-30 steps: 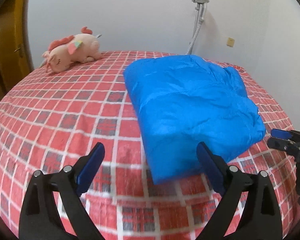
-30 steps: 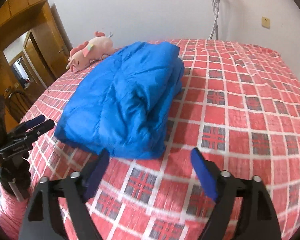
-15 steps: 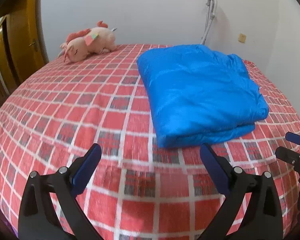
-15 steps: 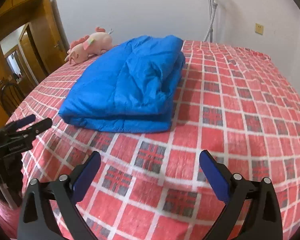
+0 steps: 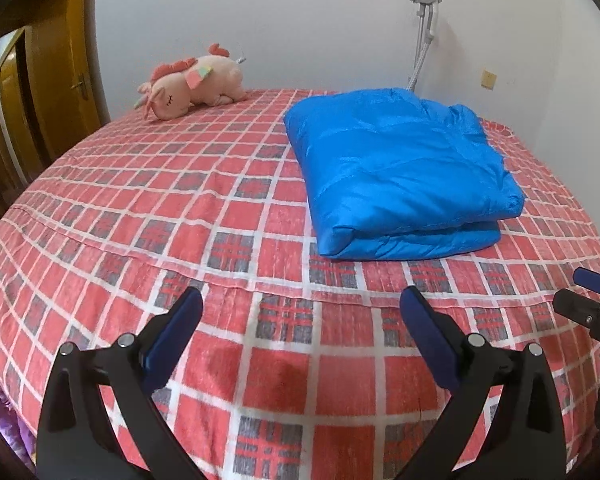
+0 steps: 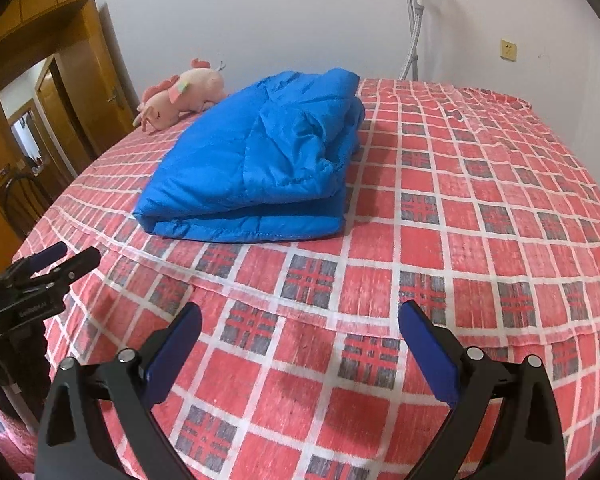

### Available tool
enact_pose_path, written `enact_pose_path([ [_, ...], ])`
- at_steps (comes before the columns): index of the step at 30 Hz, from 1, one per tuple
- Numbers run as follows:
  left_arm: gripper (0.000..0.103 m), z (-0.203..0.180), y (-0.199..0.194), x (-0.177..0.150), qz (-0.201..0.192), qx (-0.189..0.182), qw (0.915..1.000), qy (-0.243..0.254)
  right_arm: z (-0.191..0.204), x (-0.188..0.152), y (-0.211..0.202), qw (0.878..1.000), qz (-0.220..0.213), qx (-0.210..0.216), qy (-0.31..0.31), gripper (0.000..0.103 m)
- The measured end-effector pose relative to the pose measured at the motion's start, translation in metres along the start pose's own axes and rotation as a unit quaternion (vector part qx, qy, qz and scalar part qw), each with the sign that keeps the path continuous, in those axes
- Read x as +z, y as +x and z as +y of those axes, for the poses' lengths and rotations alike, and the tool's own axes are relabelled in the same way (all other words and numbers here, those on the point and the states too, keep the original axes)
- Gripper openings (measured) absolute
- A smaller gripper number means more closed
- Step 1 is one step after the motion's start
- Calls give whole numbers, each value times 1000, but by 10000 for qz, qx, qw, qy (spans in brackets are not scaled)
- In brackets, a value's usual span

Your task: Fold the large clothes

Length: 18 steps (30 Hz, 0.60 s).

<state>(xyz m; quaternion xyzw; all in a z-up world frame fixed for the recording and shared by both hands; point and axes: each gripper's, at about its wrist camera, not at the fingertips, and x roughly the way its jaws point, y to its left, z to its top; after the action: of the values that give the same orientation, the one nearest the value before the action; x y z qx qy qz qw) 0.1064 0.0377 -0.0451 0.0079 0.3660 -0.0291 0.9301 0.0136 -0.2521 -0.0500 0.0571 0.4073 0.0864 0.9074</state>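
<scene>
Above bedspread: left gripper, right gripper wide apart, empty.

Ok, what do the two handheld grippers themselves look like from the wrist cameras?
The two look alike. The left gripper and the right gripper each have two black angular linkage arms with silver pivot bolts, ending in flat fingers faced with dark blue pads. Seen from the side in the right wrist view, the left gripper's black body carries small white lettering, too small to read. No cables, hands or sleeves show.

Red-checked bed bearing folded blue jacket, pink plush
</scene>
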Motion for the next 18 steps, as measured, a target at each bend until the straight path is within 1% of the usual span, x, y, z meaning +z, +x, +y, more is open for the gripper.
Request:
enact_pose_path([
  [13,98,-3,-43,-3,-400,-9,9992,51,7,-6,-28,9998,-213,-29,-11,99],
  [18,98,-4,-54,-5,-477,0,9988,69,11,-7,-41,9994,-337,-53,-84,99],
])
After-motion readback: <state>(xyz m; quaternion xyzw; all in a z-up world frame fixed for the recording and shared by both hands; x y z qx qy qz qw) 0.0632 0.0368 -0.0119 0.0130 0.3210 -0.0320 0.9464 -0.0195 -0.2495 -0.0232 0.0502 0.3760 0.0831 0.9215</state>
